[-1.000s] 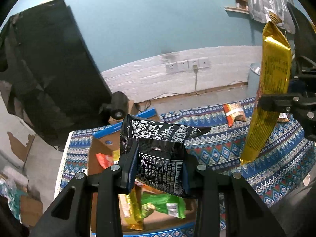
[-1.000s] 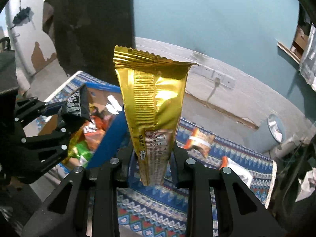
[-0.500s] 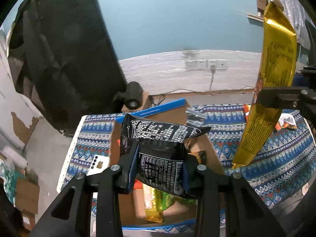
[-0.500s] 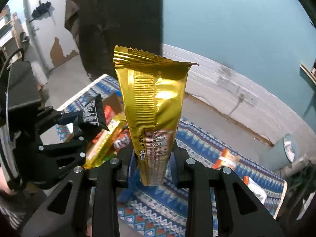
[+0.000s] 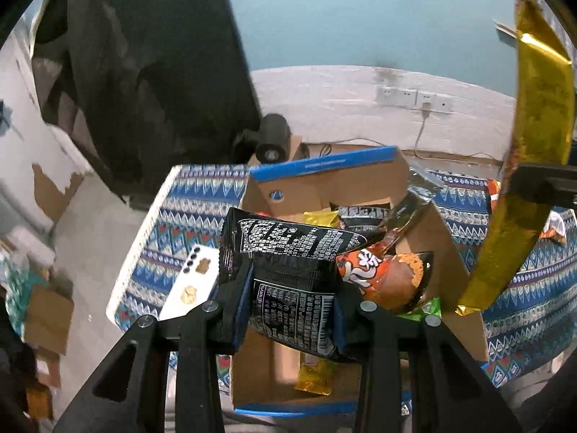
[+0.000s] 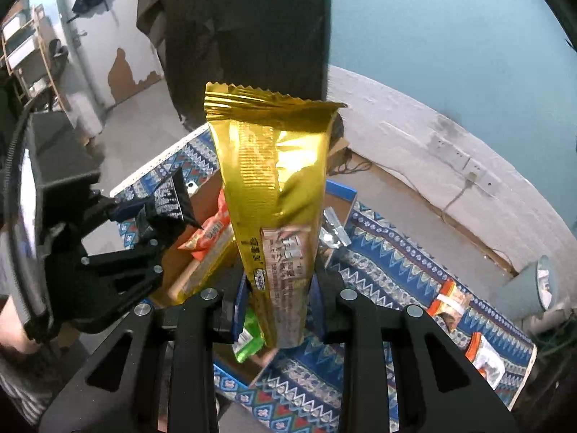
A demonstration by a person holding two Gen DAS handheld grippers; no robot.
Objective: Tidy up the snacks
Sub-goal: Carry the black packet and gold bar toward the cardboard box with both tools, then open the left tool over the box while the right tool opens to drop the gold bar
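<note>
From the left wrist we see our left gripper (image 5: 290, 297) clamped on a black packet (image 5: 288, 274) — held just above the open cardboard box (image 5: 447, 249). From the right wrist, our right gripper (image 6: 277, 297) pinches a gold packet (image 6: 274, 195) upright, over the box's near edge — snacks inside.

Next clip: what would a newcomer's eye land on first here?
The tall gold packet standing upright in the right gripper, filling that view. Then the black packet clamped in the left gripper, above the open cardboard box of snacks on the patterned blue cloth.
</note>
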